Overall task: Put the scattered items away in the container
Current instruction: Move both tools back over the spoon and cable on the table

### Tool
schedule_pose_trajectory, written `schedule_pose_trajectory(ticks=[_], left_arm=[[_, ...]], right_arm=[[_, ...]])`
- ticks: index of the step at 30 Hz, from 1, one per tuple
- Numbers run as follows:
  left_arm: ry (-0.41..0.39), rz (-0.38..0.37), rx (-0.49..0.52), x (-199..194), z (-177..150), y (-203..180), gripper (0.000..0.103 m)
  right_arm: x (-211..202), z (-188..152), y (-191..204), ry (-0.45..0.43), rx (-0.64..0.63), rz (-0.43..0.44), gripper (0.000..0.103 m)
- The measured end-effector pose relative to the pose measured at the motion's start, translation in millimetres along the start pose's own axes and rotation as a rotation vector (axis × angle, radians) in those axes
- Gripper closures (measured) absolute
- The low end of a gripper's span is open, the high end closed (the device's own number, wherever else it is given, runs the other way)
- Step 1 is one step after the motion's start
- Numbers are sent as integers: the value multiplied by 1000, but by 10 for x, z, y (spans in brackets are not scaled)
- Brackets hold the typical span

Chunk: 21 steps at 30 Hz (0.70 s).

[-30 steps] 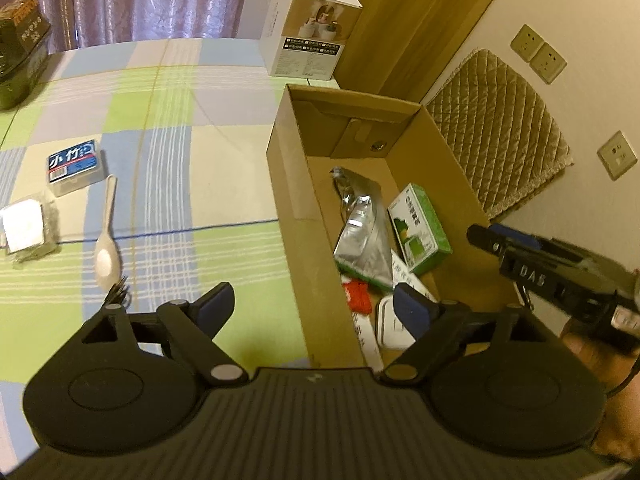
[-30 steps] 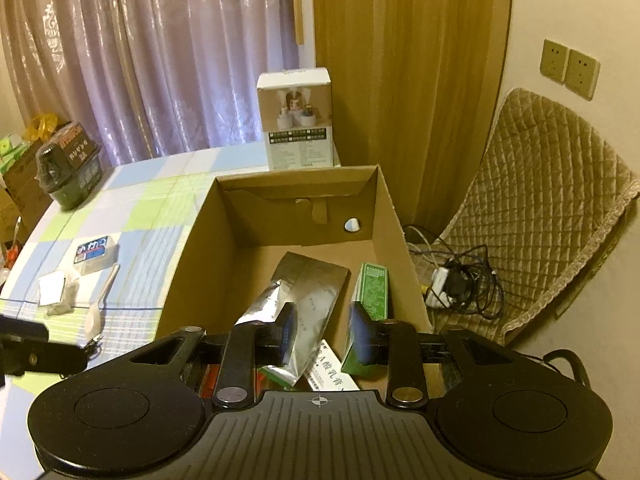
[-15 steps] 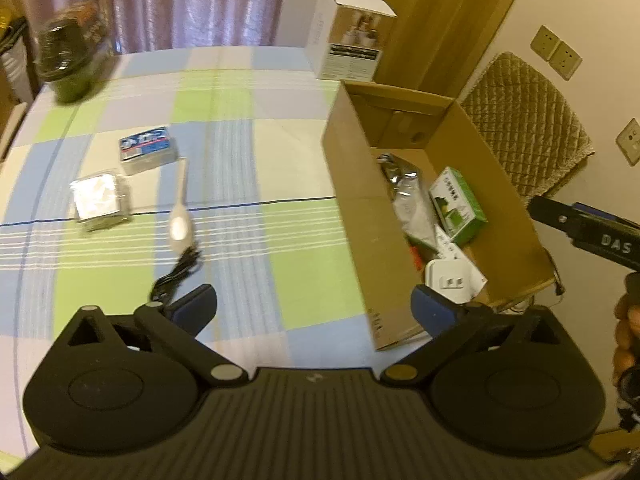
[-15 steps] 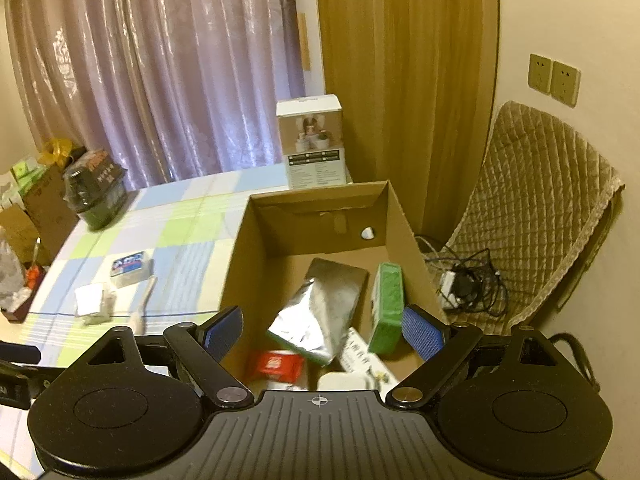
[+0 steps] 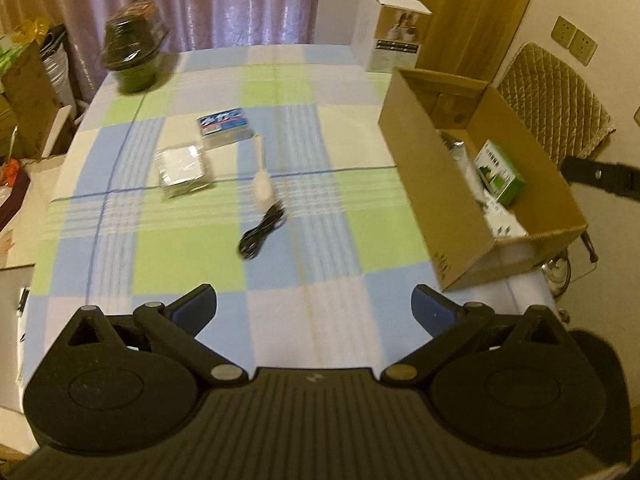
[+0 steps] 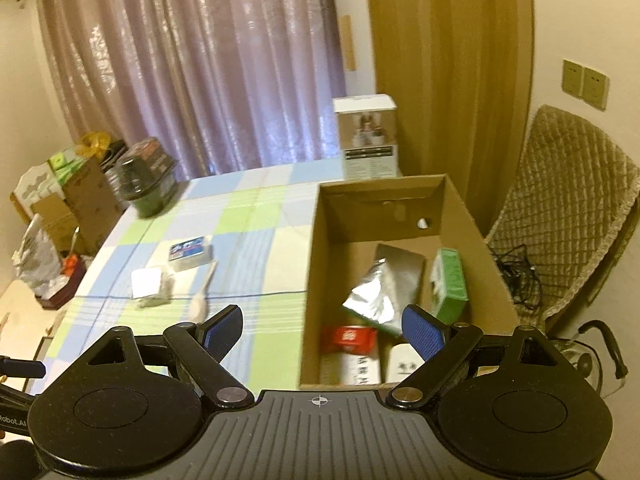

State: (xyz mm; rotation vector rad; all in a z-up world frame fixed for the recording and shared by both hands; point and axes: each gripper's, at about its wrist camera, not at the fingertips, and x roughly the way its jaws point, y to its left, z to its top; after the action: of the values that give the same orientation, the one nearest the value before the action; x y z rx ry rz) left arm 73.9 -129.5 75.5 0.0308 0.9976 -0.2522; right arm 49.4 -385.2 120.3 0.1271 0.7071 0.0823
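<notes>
An open cardboard box (image 5: 424,184) (image 6: 312,264) stands at the table's right edge, holding a silver foil pouch (image 6: 376,292), a green box (image 5: 498,172) (image 6: 450,284), a red packet (image 6: 348,338) and white packs. On the checked cloth lie a blue-labelled box (image 5: 226,126) (image 6: 190,252), a clear pack with a white pad (image 5: 182,166) (image 6: 150,284), a white spoon (image 5: 262,178) (image 6: 200,300) and a coiled black cable (image 5: 260,234). My left gripper (image 5: 314,304) is open and empty above the table's near edge. My right gripper (image 6: 322,330) is open and empty above the box's near end.
A dark wrapped container (image 5: 134,56) stands at the table's far left. A white product carton (image 5: 390,32) (image 6: 368,136) stands at the far right behind the box. A quilted chair (image 6: 568,208) and floor cables lie to the right. Cardboard boxes and clutter stand left of the table.
Both grippers pulled back and up from the box. The right jaws opened wide. The left gripper swung left and back, bringing the scattered items into view.
</notes>
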Motion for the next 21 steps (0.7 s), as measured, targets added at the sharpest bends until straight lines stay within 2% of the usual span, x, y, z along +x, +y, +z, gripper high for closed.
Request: schedule_pose_trajectory(ticks=[9,21], left_arm=[[-1,22,-89,-245,-298,407,1],[-8,26,-130,-400,-471,584,1]], right_arm=[[-65,-100,354,5,-34,48,11],[-84,-211,645,21,-72,90,11]])
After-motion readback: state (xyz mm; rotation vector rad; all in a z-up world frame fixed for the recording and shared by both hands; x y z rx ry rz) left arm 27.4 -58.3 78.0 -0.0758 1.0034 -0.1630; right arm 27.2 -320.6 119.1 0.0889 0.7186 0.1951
